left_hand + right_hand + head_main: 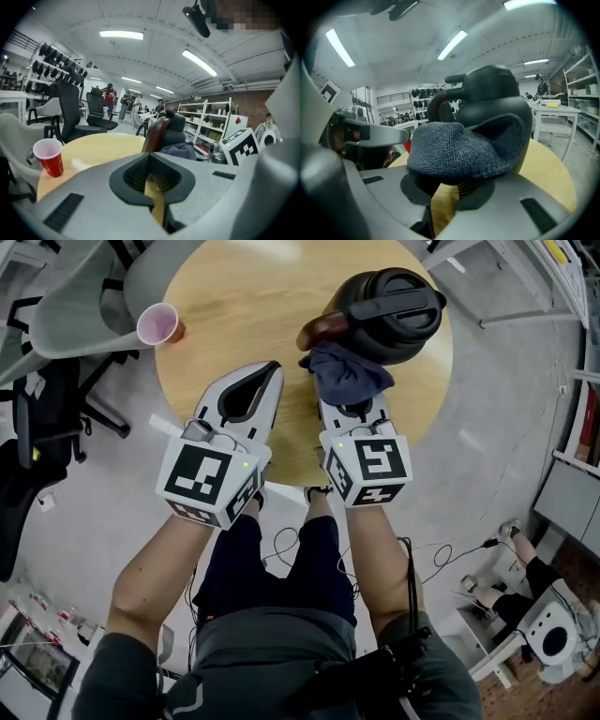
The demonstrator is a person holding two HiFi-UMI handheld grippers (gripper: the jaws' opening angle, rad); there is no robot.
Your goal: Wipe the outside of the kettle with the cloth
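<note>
Bench: a round, light wooden bench held everything, seen from the head view.
Kettle: a black round kettle with a brown handle stood upright at about 2 o'clock on the bench.
Cloth: a dark blue fuzzy cloth was bunched up at the kettle's 7 o'clock side. It touched the kettle's outside wall.
Right gripper: the right gripper sat at about 5 o'clock on the bench and pointed at the kettle. Its jaws were clamped on the cloth.
Right gripper view: the cloth puffed up over the jaws of the right gripper. The kettle stood right behind it.
Left gripper: the left gripper was at about 7 o'clock on the bench, just beside the right one. Its jaws were together and held nothing.
Left gripper view: past the left gripper, the kettle and the cloth showed at 1 o'clock.
Cup: a red plastic cup stood upright at the bench's 9 o'clock edge, well apart from the kettle.
Chair: a grey chair stood just past the cup.
</note>
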